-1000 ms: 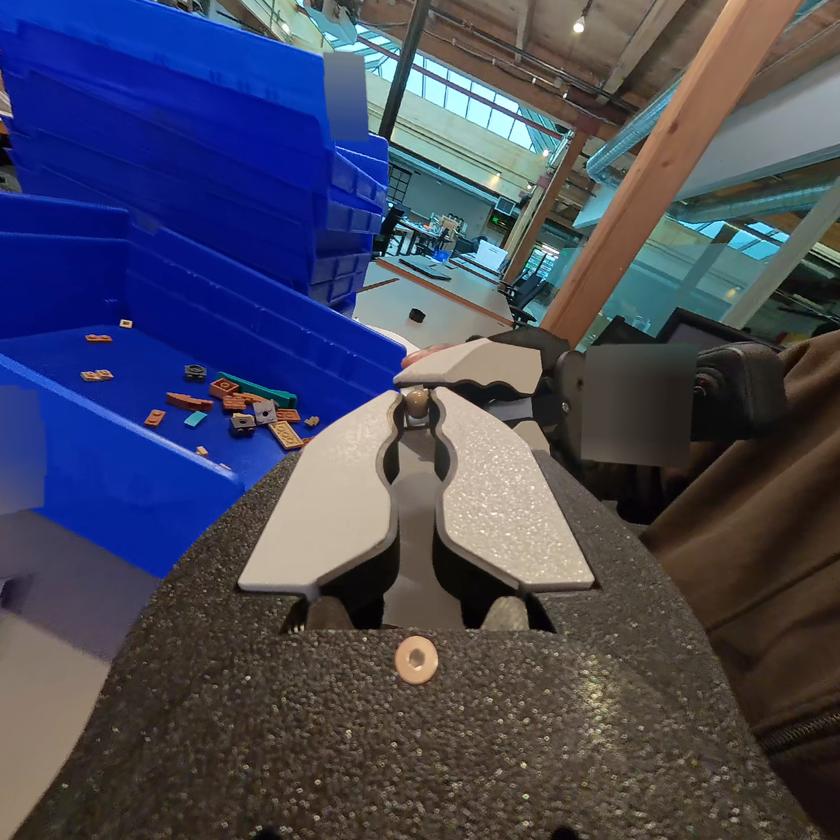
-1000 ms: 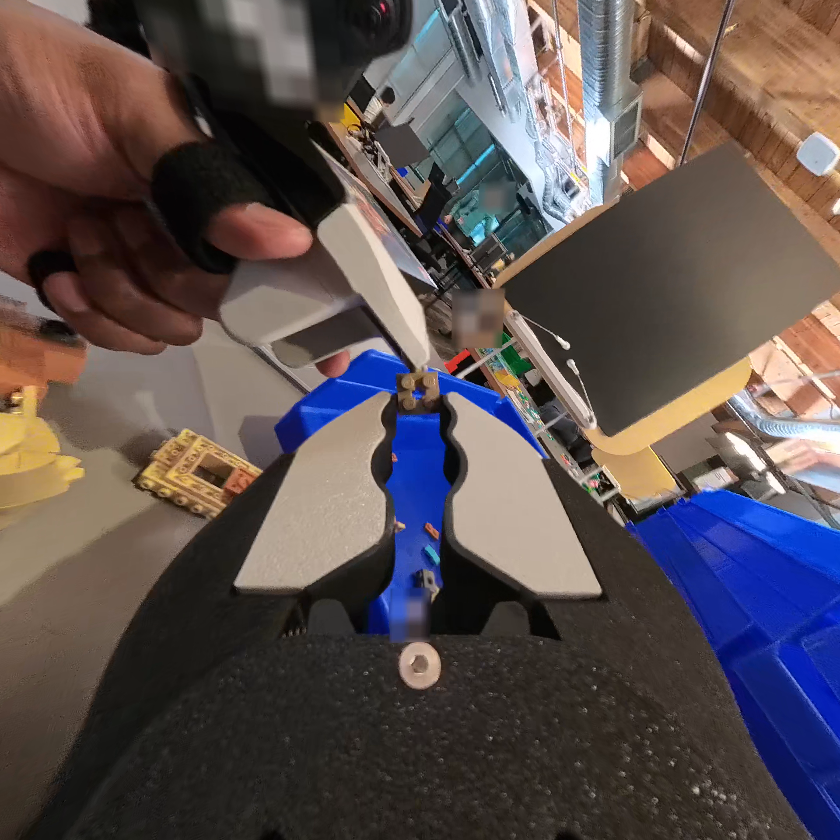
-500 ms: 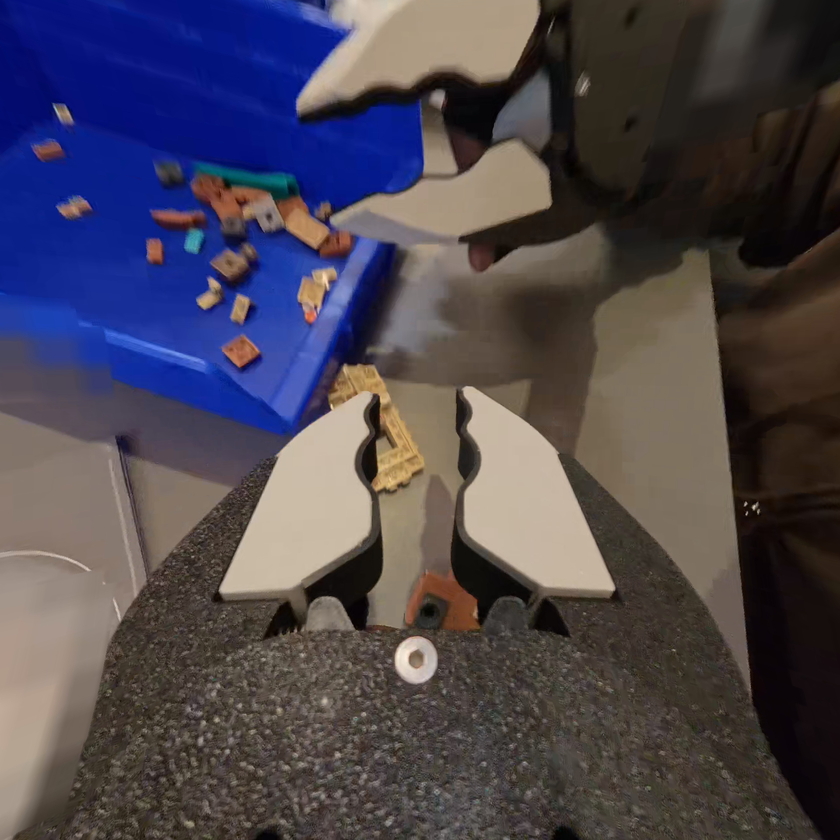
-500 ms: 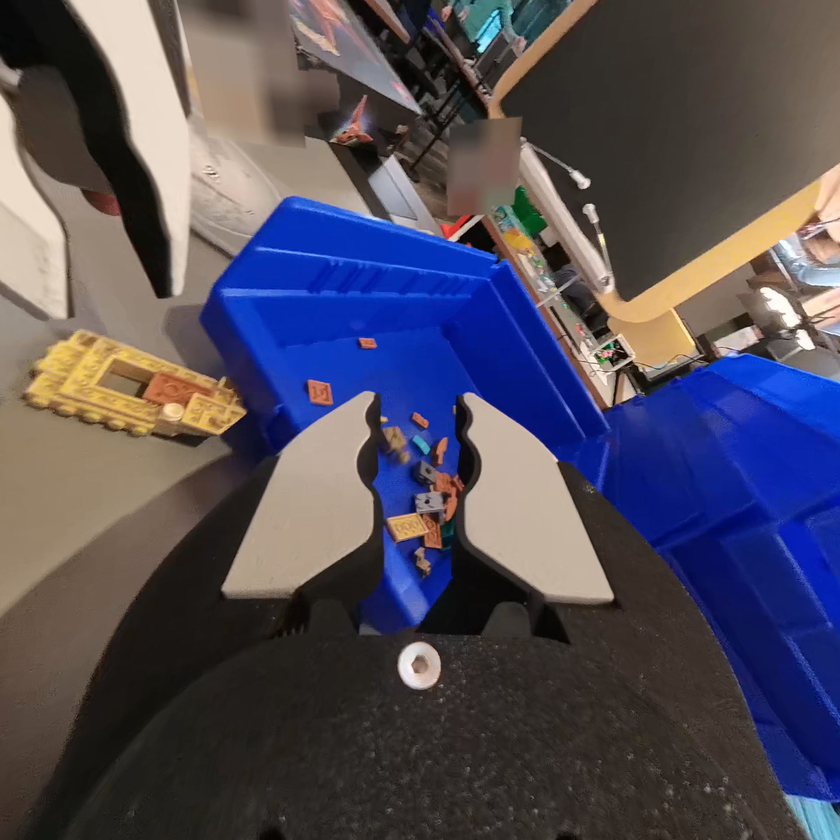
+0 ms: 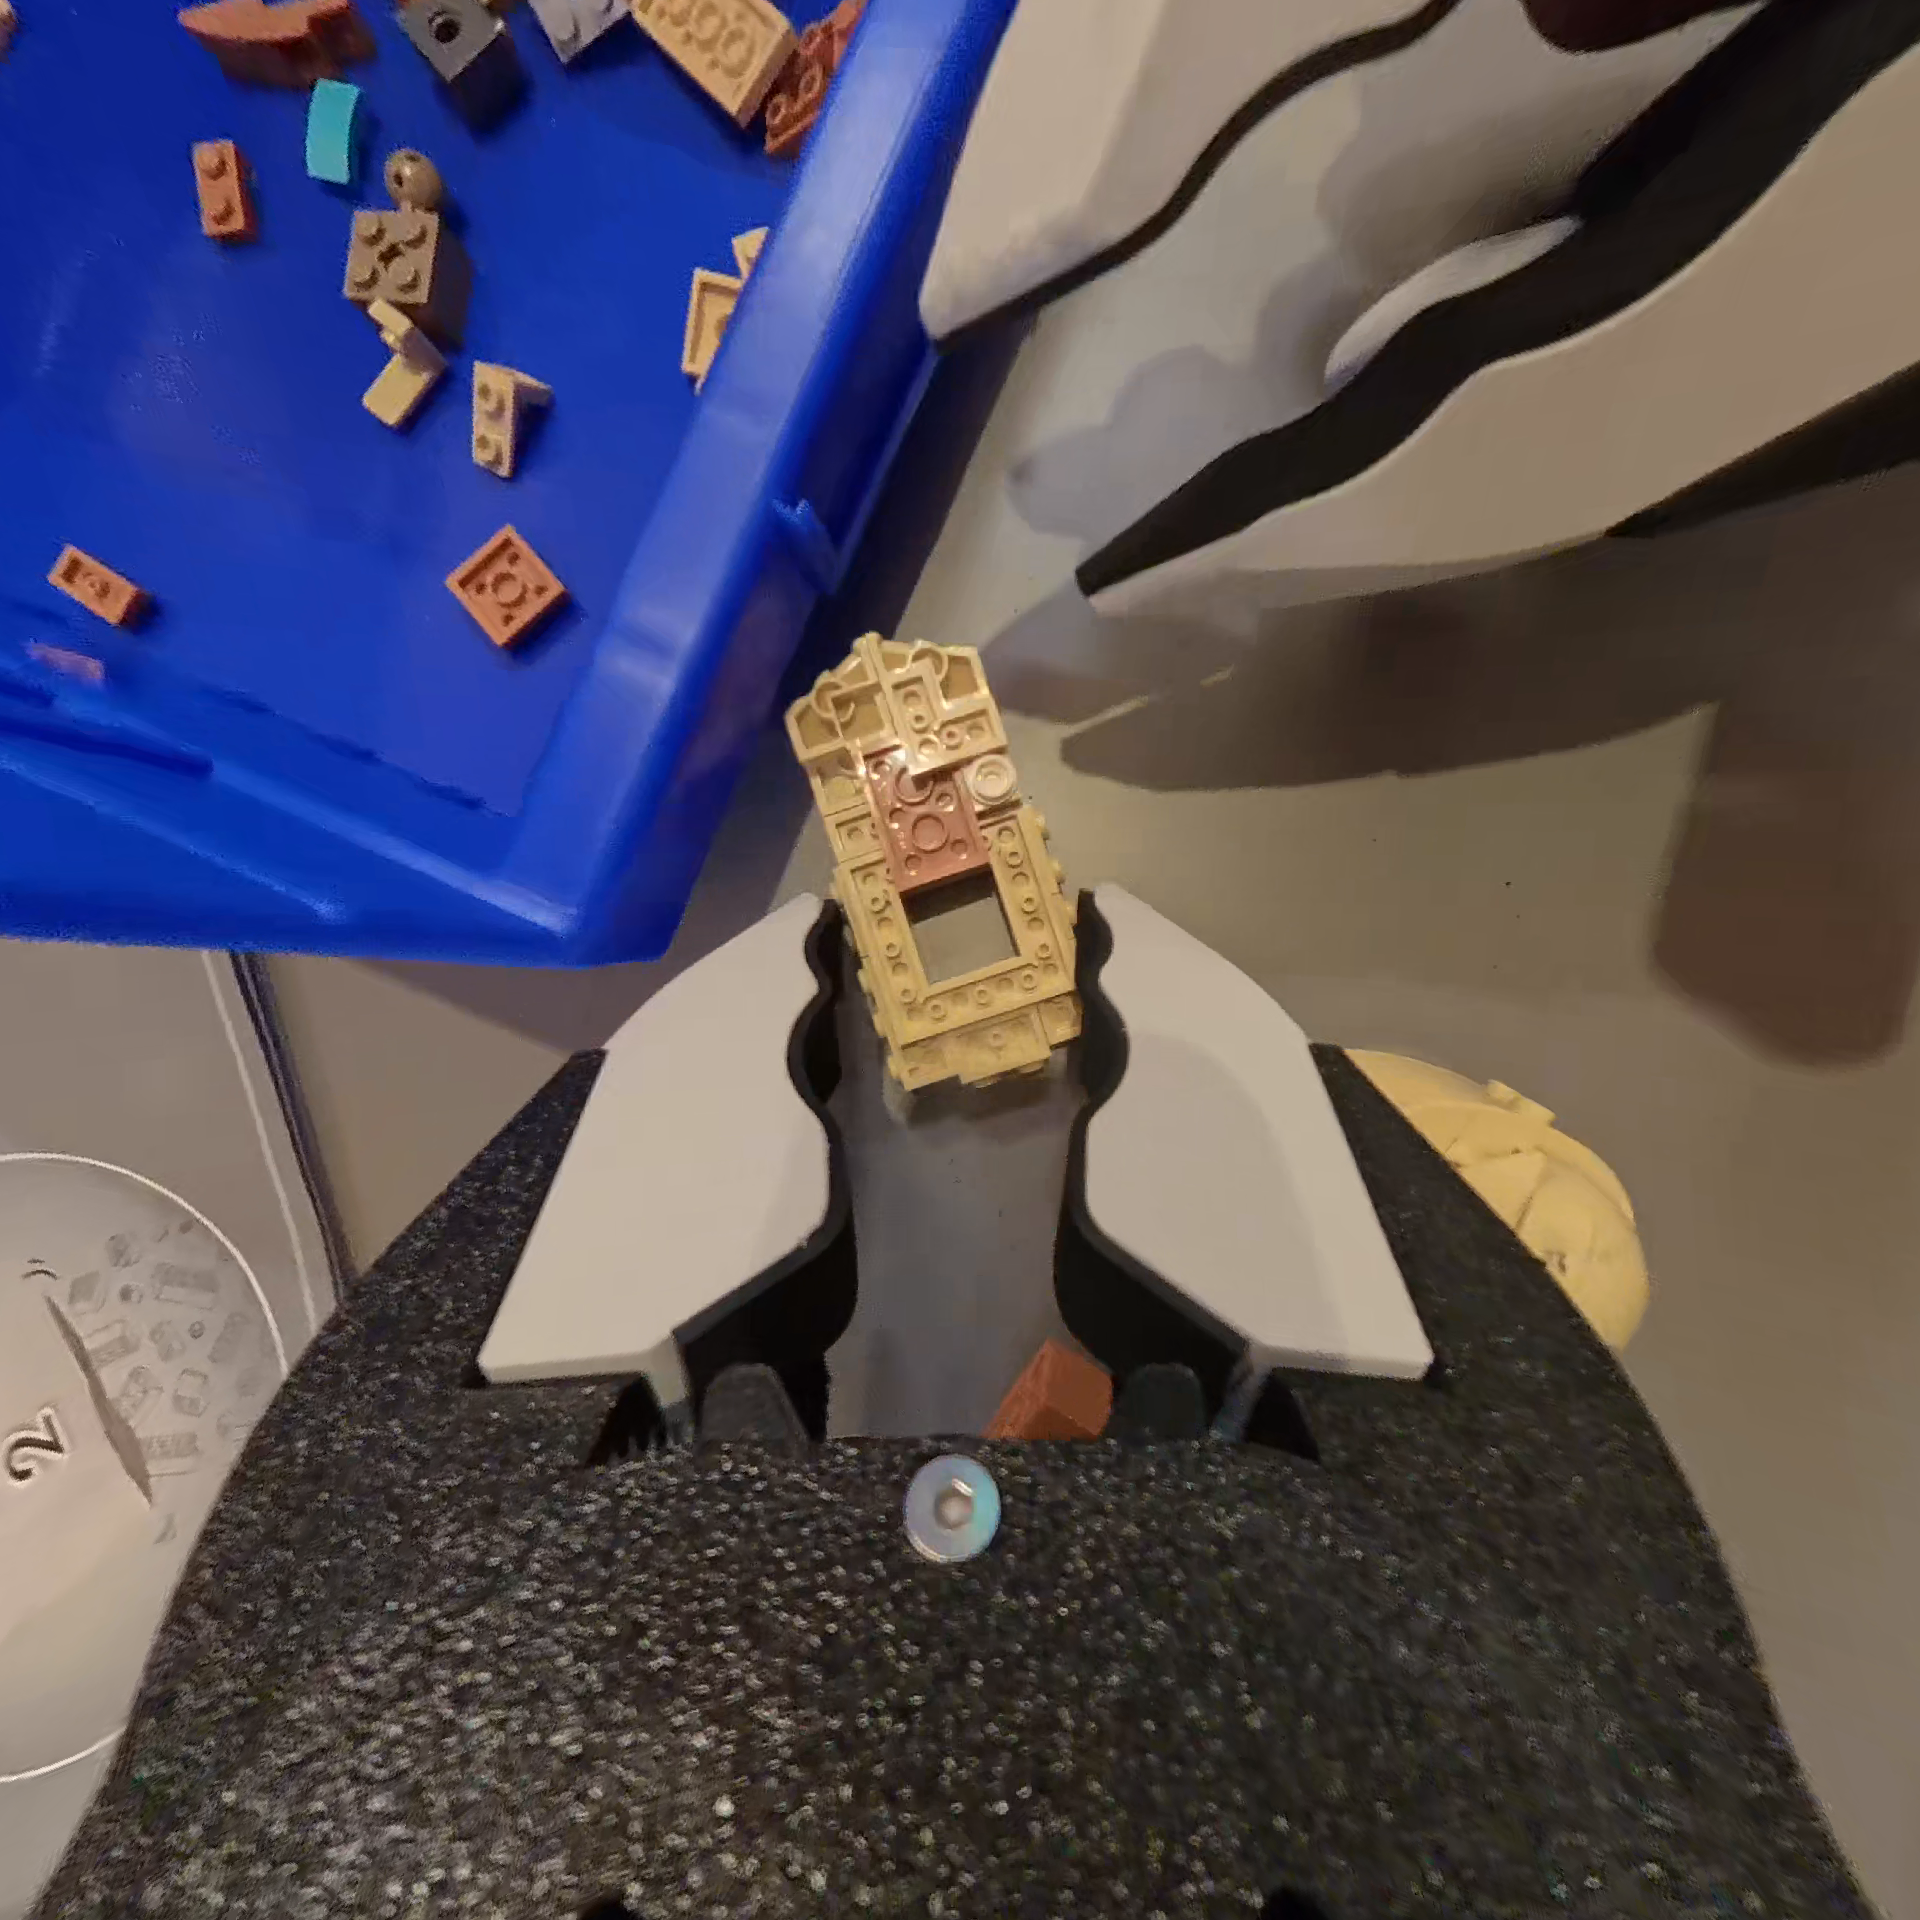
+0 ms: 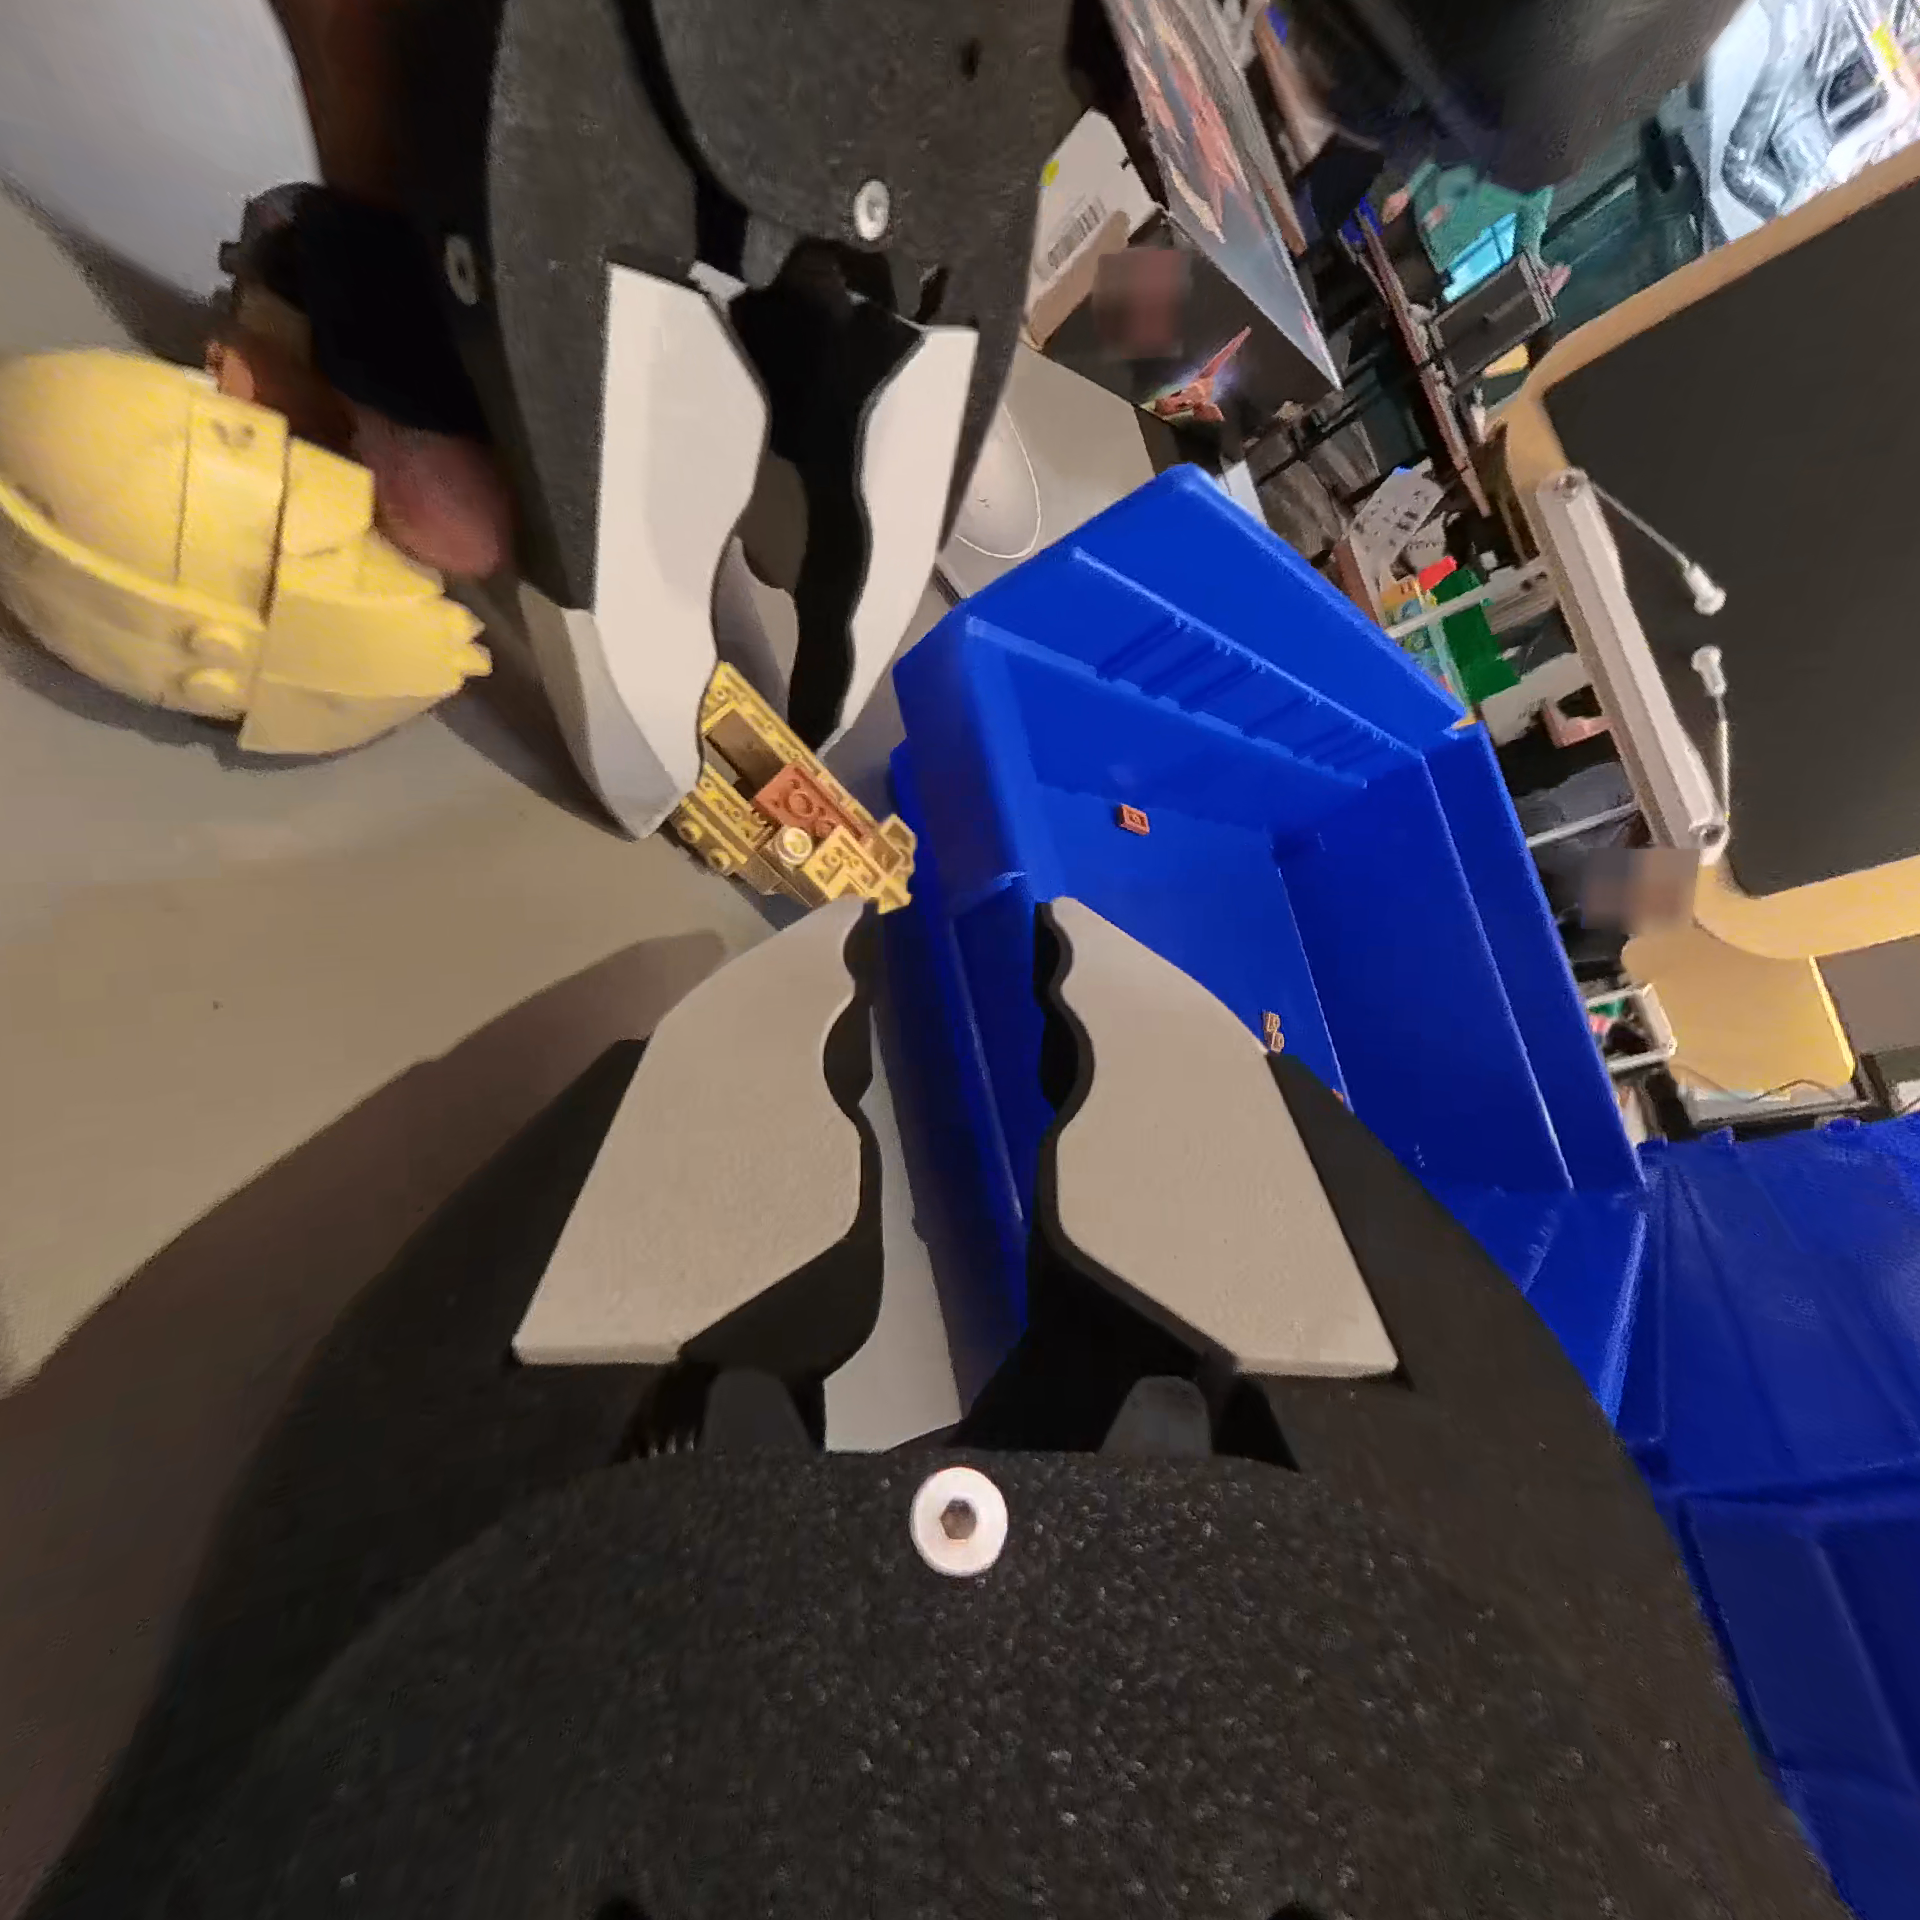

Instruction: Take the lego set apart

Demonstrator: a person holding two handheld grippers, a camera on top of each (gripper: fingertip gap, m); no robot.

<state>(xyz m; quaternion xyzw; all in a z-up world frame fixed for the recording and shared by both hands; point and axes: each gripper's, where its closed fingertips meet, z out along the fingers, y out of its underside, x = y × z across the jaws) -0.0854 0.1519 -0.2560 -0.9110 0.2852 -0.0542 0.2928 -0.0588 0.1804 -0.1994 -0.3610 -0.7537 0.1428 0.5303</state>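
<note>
A grey tabletop [image 5: 1403, 935] is carrying a blue bin [image 5: 665, 582] of loose small bricks, with the tan brick plate assembly [image 5: 940, 883] lying just beside the bin's near corner. The left gripper [image 5: 951, 935] is straddling that assembly with its fingers apart; whether the pads are pressing on it cannot be told. The right gripper [image 6: 951, 925] is hovering at the bin's outer wall, fingers apart on nothing. A cream curved model [image 6: 208, 582] is sitting farther from the bin. A white disc [image 5: 104, 1455] with small printed pictures is lying below the bin. Behind the bin, a workshop with shelves and a dark board [image 6: 1745, 540] is showing.
</note>
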